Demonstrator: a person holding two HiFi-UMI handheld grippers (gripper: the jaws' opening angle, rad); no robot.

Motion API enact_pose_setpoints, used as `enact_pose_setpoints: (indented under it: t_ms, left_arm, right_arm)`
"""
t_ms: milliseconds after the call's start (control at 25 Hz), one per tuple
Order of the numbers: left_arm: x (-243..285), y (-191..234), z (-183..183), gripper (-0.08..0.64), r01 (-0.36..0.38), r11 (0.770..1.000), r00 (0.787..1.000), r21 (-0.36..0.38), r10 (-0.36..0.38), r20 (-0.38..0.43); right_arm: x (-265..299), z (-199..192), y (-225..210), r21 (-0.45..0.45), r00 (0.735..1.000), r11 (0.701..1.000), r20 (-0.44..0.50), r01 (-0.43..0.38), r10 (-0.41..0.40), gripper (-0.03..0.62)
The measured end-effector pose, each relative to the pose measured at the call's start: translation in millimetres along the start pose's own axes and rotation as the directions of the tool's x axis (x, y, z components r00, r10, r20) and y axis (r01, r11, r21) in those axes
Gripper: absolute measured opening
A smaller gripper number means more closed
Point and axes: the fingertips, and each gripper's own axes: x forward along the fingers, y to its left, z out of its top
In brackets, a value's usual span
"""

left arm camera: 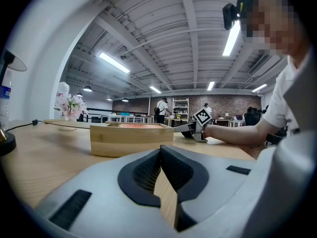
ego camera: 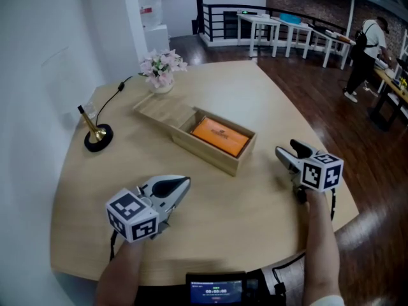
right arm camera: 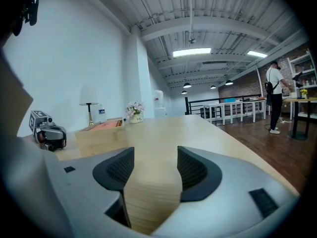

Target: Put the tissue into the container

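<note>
Evidently, with the tissue [ego camera: 218,137] laid in the container [ego camera: 205,153], the left gripper [ego camera: 185,183] is rested pressed together, the right gripper [ego camera: 286,148] slightly spread, empty.

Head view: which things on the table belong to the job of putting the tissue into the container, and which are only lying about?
For the job: wooden box; orange pack inside it, probably the tissue; wooden lid adjoining the box; left gripper; right gripper.

Only lying about: flower vase; lamp with a black base.
</note>
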Motion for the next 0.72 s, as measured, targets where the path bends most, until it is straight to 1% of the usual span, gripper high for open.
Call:
enact_pose_setpoints:
  t_ms: [160,240,440,720]
  left_arm:
    - [2,4,7,0.005,0.004,1.000,1.000,0.022,-0.005,0.016]
    - [2,4,10,0.005,0.015,1.000,1.000,0.021,-0.015,0.022]
    - [1,1,6,0.005,0.016,1.000,1.000,0.001,-0.016,0.012]
    - [3,3,9,0.006,0.019,1.000,1.000,0.013,-0.020,0.019]
  right_arm:
    - [-1,14,2,-0.024,1.000,1.000,0.023,0.005,-0.005,0.275]
    - [-1,19,3,-0.027,1.000,1.000,0.022,0.015,-0.014,0.270]
    - [0,14,4,-0.011,1.000,1.000,0.004,0.015,-0.015,0.264]
    - [-3,21,2,-0.021,0.999,0.999,0.021,0.043,-0.042,0.255]
